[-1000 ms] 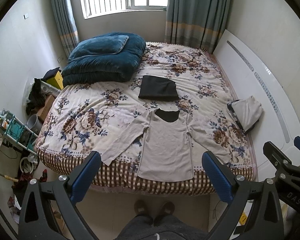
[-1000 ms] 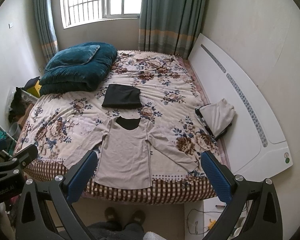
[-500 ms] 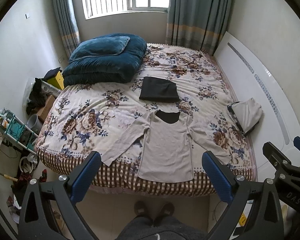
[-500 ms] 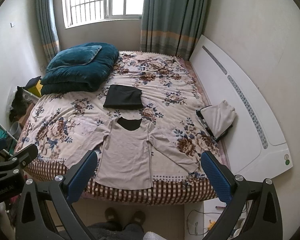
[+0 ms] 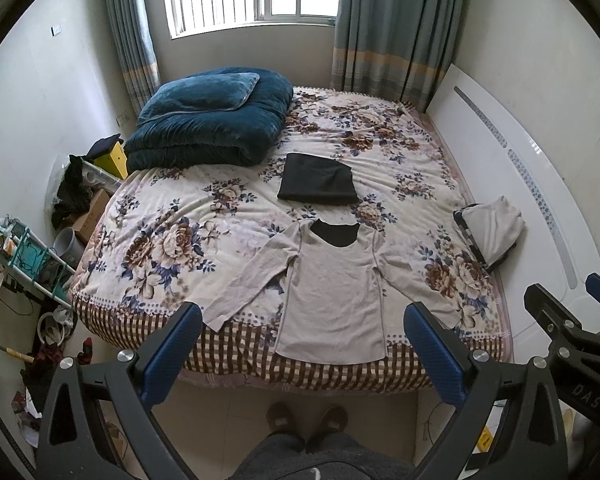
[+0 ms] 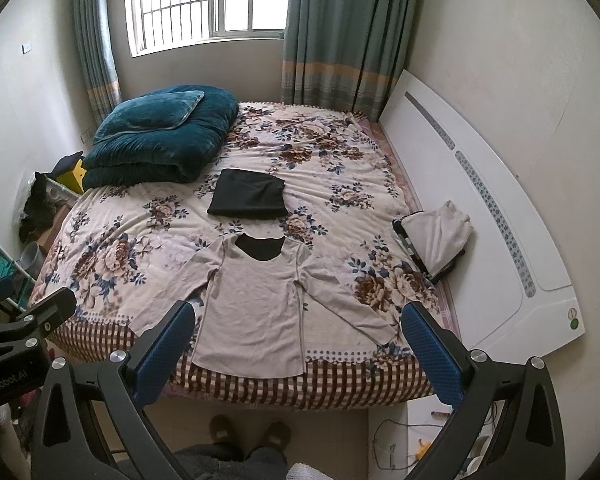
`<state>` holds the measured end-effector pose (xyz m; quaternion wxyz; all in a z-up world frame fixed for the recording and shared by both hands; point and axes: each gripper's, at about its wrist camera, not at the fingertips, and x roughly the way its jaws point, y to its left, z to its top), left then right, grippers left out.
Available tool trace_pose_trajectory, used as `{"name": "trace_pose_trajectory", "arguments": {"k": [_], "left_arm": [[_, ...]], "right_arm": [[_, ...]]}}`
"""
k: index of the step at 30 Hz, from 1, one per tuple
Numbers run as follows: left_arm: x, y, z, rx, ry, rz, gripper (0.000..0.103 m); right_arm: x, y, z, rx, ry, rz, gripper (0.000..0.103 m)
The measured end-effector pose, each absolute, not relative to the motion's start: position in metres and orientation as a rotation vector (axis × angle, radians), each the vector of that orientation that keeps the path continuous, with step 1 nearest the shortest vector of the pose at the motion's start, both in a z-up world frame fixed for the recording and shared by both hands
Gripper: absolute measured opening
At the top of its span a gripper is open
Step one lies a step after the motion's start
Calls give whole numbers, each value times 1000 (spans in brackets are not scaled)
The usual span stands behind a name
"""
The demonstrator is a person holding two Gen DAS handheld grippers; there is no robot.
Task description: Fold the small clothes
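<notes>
So, shirt: the beige long-sleeved shirt [image 5: 334, 292] lies flat at the bed's [image 5: 180, 236] near edge, sleeves spread, probably laid out ready for folding.
Left gripper [image 5: 306, 354]: jaws wide, empty, high above the hem.
Right gripper [image 6: 298, 350]: likewise spread, holding nothing.
Done pile: black folded garment [image 5: 318, 184] sits farther back, apart.
</notes>
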<state>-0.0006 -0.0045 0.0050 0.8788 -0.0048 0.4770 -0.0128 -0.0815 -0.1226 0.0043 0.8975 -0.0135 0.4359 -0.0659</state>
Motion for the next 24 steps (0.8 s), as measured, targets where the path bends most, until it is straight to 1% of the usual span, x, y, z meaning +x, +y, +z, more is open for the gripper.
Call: {"name": "trace_pose_trajectory", "arguments": {"k": [16,20,21,24], "left_arm": [[3,-6,8,-5,982,-24,103],[36,-13,-2,45,936,10,103],[47,-15,-9,61,923,25,103],[90,-15,-33,96,918,41,103]], "right_arm": [[-74,-117,4,-14,905,-144,103],[-53,-130,-8,46,919,-200,103],[-33,-125,-13,60,925,-236,103],[-6,-147,-52,124,955,-344,103]]}}
